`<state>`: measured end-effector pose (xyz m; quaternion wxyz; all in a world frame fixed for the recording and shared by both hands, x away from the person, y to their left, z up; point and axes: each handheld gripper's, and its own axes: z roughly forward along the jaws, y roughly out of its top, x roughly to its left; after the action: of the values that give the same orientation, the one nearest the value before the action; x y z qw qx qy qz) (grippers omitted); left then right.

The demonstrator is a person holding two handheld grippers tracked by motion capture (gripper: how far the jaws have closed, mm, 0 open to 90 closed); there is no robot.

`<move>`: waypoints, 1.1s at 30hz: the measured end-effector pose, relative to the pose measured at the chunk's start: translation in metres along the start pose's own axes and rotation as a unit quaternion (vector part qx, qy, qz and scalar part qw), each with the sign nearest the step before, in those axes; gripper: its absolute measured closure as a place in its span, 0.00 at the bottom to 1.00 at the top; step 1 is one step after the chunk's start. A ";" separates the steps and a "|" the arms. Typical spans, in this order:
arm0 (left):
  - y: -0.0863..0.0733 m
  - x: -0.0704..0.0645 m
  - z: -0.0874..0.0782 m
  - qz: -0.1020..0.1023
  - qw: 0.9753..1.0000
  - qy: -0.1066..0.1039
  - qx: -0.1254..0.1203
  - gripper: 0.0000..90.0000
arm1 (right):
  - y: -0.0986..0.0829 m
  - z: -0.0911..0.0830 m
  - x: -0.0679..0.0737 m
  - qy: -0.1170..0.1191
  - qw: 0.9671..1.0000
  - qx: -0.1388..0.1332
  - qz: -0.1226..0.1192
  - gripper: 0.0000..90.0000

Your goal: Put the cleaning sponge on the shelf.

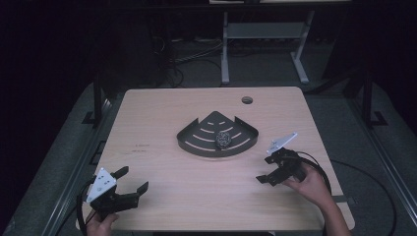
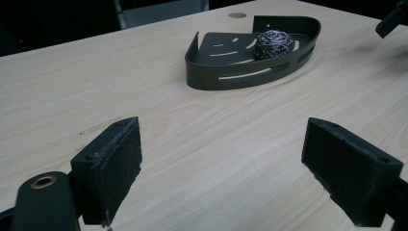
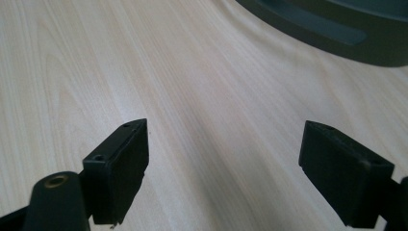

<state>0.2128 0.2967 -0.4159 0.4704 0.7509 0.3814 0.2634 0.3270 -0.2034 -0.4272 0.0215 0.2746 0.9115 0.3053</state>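
Both grippers hover spread wide and empty: the left gripper (image 1: pixel 132 180) and the right gripper (image 1: pixel 266 168). Ahead of each, between them, a steel scourer (image 1: pixel 223 139) lies in a dark corner tray (image 1: pixel 196 144). Likely next: reach forward and close on the scourer.

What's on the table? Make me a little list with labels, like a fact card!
table: light wood, with a round hole near the far edge
tray: dark corner-shaped tray with slots, near the middle of the table
inside tray: one steel wool ball, toward its right side
left hand-held gripper: open, holding nothing, at the near left
right hand-held gripper: open, holding nothing, right of the tray and not touching it
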 end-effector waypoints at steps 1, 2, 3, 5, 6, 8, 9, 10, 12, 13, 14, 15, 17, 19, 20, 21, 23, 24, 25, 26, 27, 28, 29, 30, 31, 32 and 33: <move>0.000 0.000 0.000 0.000 1.000 0.000 0.000 0.15 | -0.001 0.000 0.001 0.001 1.000 0.000 0.003 0.19; 0.000 0.000 0.000 0.000 1.000 0.000 0.000 0.15 | -0.003 0.000 0.001 0.000 1.000 0.000 0.003 0.19; 0.000 -0.001 0.000 0.000 1.000 0.000 0.000 0.15 | -0.004 0.000 0.001 0.000 1.000 0.001 0.002 0.19; 0.000 0.000 0.000 0.001 1.000 0.000 0.001 0.15 | -0.007 0.000 0.002 0.001 1.000 0.000 0.004 0.19; 0.000 0.000 0.000 0.001 1.000 0.000 0.001 0.15 | -0.009 0.000 0.002 0.001 1.000 0.000 0.005 0.19; 0.000 0.000 0.000 0.000 1.000 0.001 0.001 0.15 | -0.011 -0.001 0.003 0.001 1.000 0.000 0.007 0.19; 0.000 0.000 0.000 0.000 1.000 0.001 0.001 0.15 | -0.013 -0.001 0.004 0.002 1.000 0.000 0.008 0.19; 0.000 0.000 0.000 -0.001 1.000 0.001 0.000 0.15 | -0.014 -0.001 0.004 0.002 1.000 -0.001 0.007 0.19; 0.000 0.000 0.000 0.000 1.000 0.000 0.000 0.15 | -0.017 -0.002 0.005 0.003 1.000 -0.003 0.010 0.19; 0.000 0.000 0.000 0.001 1.000 0.000 0.001 0.15 | -0.018 -0.002 0.006 0.003 1.000 -0.003 0.011 0.19; 0.000 0.000 0.000 0.001 1.000 0.000 0.001 0.15 | -0.019 -0.002 0.006 0.003 1.000 -0.004 0.012 0.19; 0.000 0.000 0.000 0.001 1.000 0.000 0.000 0.15 | -0.020 -0.002 0.007 0.003 1.000 -0.004 0.012 0.19; 0.000 0.000 0.000 0.000 1.000 0.000 0.000 0.15 | -0.022 -0.002 0.009 0.002 1.000 -0.002 0.012 0.19; 0.000 0.000 0.000 0.001 1.000 0.001 0.000 0.15 | -0.024 -0.002 0.010 0.003 1.000 -0.003 0.012 0.19; 0.000 0.000 0.000 0.001 1.000 0.000 0.001 0.15 | -0.025 -0.002 0.010 0.002 1.000 -0.003 0.011 0.19; 0.000 0.000 0.000 0.001 1.000 0.001 0.001 0.15 | -0.026 -0.002 0.011 0.003 1.000 -0.004 0.013 0.19; 0.000 0.000 0.000 0.001 1.000 0.001 0.001 0.15 | -0.028 -0.002 0.013 0.002 1.000 -0.005 0.011 0.19; 0.000 0.000 0.000 0.001 1.000 0.001 0.001 0.15 | -0.028 -0.002 0.013 0.003 1.000 -0.004 0.011 0.19; 0.000 0.000 0.000 0.001 1.000 0.001 0.001 0.15 | -0.029 -0.002 0.014 0.004 1.000 -0.003 0.013 0.19; 0.000 0.000 0.000 0.001 1.000 0.001 0.000 0.15 | -0.030 -0.001 0.014 0.001 1.000 -0.003 0.010 0.19; 0.000 0.000 0.000 0.001 1.000 0.001 0.000 0.15 | -0.031 -0.002 0.015 0.002 1.000 -0.003 0.012 0.19; 0.000 0.000 0.000 0.000 1.000 0.001 -0.001 0.15 | -0.032 -0.002 0.015 0.002 1.000 -0.002 0.011 0.19; -0.001 0.000 0.000 0.000 1.000 0.001 -0.001 0.15 | -0.032 -0.002 0.016 0.001 1.000 -0.001 0.011 0.19; 0.000 0.000 0.000 -0.001 1.000 0.001 -0.001 0.15 | -0.033 -0.003 0.017 0.000 1.000 -0.002 0.010 0.19; -0.001 0.000 0.000 -0.001 1.000 0.001 0.000 0.15 | -0.033 -0.004 0.018 0.000 1.000 -0.005 0.009 0.19; -0.001 0.000 0.000 0.000 1.000 0.001 0.000 0.15 | -0.034 -0.004 0.018 -0.001 1.000 -0.004 0.008 0.19; -0.001 0.000 0.000 0.001 1.000 0.001 0.001 0.15 | -0.035 -0.004 0.019 -0.001 1.000 -0.003 0.010 0.19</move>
<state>0.2123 0.2970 -0.4162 0.4693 0.7514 0.3813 0.2642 0.2931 -0.2189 -0.4408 0.0200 0.2840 0.9077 0.3081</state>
